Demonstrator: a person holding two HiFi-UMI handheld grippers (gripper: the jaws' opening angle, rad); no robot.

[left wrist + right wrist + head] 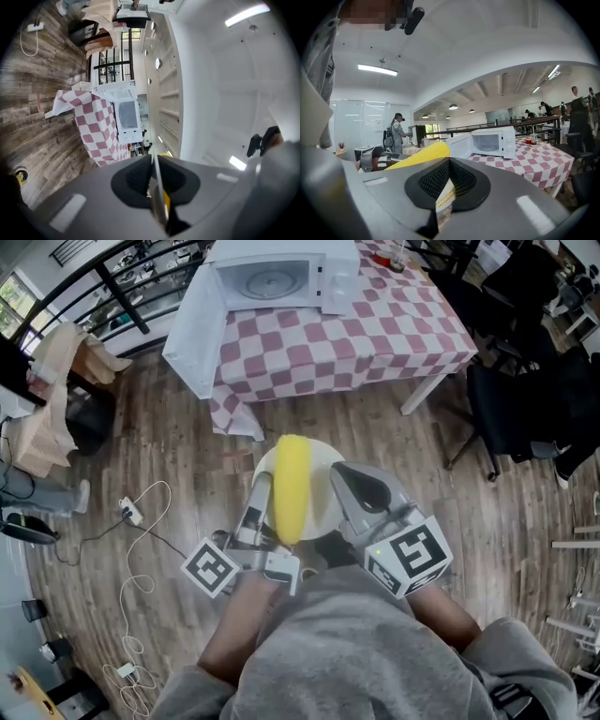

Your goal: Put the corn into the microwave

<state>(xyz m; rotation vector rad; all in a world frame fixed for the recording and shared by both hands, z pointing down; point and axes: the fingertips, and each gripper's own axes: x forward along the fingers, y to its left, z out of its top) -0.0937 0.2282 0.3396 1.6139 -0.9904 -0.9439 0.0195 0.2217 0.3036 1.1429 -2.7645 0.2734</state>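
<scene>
A yellow corn cob (292, 486) lies on a white plate (323, 457) that I carry above the wooden floor. My left gripper (263, 486) is shut on the plate's left rim and my right gripper (345, 476) is shut on its right rim. In the left gripper view the thin plate rim (157, 187) stands edge-on between the closed jaws, with a bit of corn (166, 201) behind. The right gripper view shows the corn (424, 154) just past the jaws. Ahead, the white microwave (281, 277) stands on a checkered table (375, 334) with its door (192, 329) swung open.
A black office chair (511, 418) stands right of the table. Cables and a power strip (131, 514) lie on the floor at the left, near bags (47, 418). A cup (533, 139) sits on the table. People (398, 132) stand far off.
</scene>
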